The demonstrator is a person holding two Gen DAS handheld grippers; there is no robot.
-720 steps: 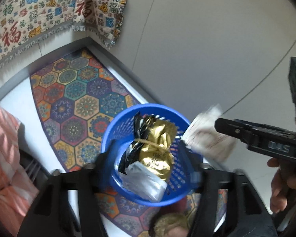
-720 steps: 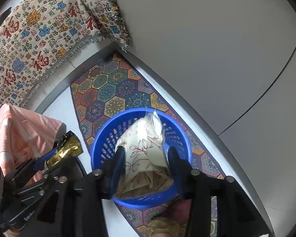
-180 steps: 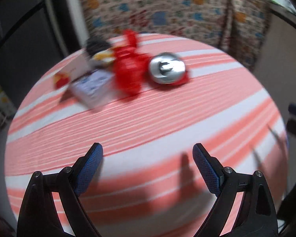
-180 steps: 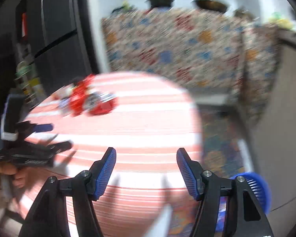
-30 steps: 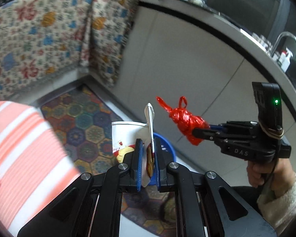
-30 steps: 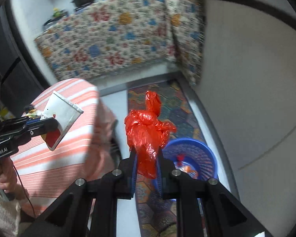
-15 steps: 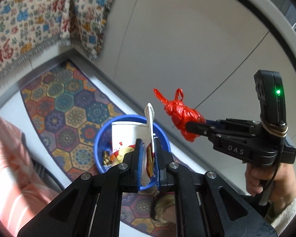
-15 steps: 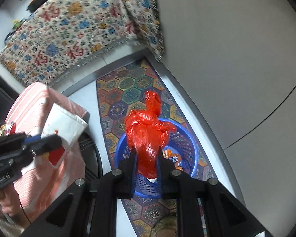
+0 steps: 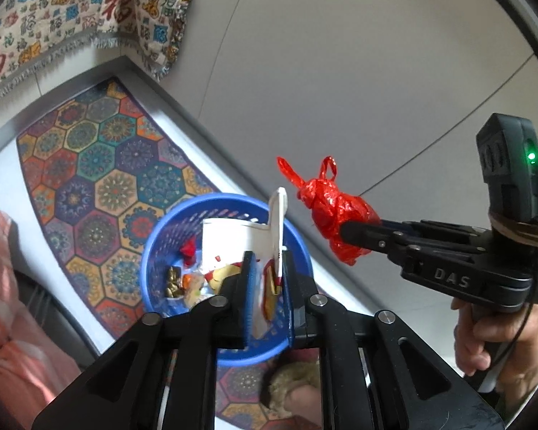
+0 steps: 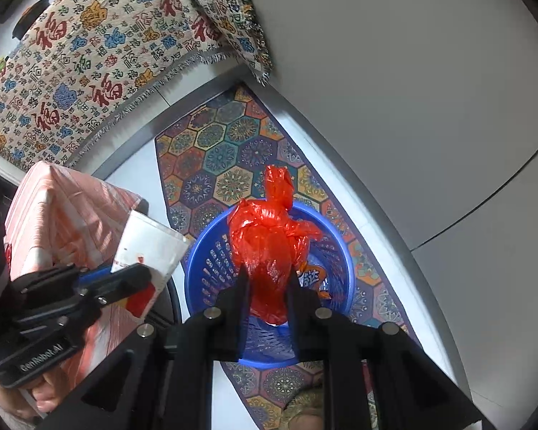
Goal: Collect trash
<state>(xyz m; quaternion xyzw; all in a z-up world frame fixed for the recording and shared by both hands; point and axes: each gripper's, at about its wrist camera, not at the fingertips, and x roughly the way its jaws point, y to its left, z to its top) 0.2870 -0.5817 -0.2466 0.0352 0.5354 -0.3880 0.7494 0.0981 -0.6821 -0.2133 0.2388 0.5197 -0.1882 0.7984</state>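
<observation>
A blue plastic basket (image 9: 161,229) stands on the floor rug and holds several bits of trash. My left gripper (image 9: 267,276) is shut on a white paper packet with red print (image 9: 233,243), held above the basket. My right gripper (image 10: 267,279) is shut on a crumpled red plastic bag (image 10: 269,243), also above the basket (image 10: 204,261). In the left wrist view the right gripper (image 9: 344,231) holds the red bag (image 9: 337,215) just right of the basket rim. In the right wrist view the left gripper (image 10: 140,274) holds the packet (image 10: 147,247) left of the basket.
A colourful hexagon-patterned rug (image 9: 89,179) lies under the basket, along a pale cabinet wall (image 9: 340,71). A table with a pink striped cloth (image 10: 64,215) stands left of the basket. A patterned cloth (image 10: 107,43) hangs behind.
Both grippers have tilted further down and closer over the basket. The packet and the red bag are still held.
</observation>
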